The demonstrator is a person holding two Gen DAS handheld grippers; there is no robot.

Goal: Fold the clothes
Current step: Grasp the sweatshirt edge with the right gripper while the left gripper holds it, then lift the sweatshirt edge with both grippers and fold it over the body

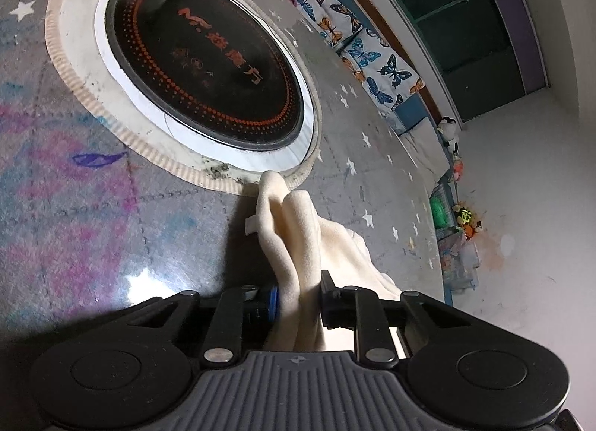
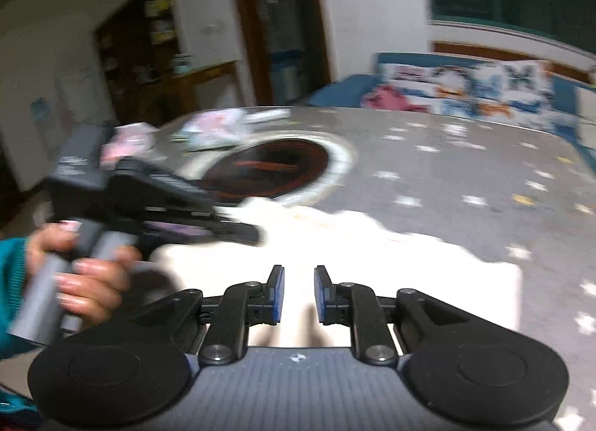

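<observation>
The left gripper (image 1: 298, 300) clenched a bunched fold of the cream garment (image 1: 294, 230) between its fingers; the right gripper (image 2: 299, 291) hovered slightly parted above the cloth, grasping nothing.

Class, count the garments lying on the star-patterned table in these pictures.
1. A cream fleece garment lies near the round black cooktop; the left gripper pinches it. More could sit outside the views.

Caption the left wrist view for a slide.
Left tool pinches bunched cream garment beside the round cooktop.
</observation>
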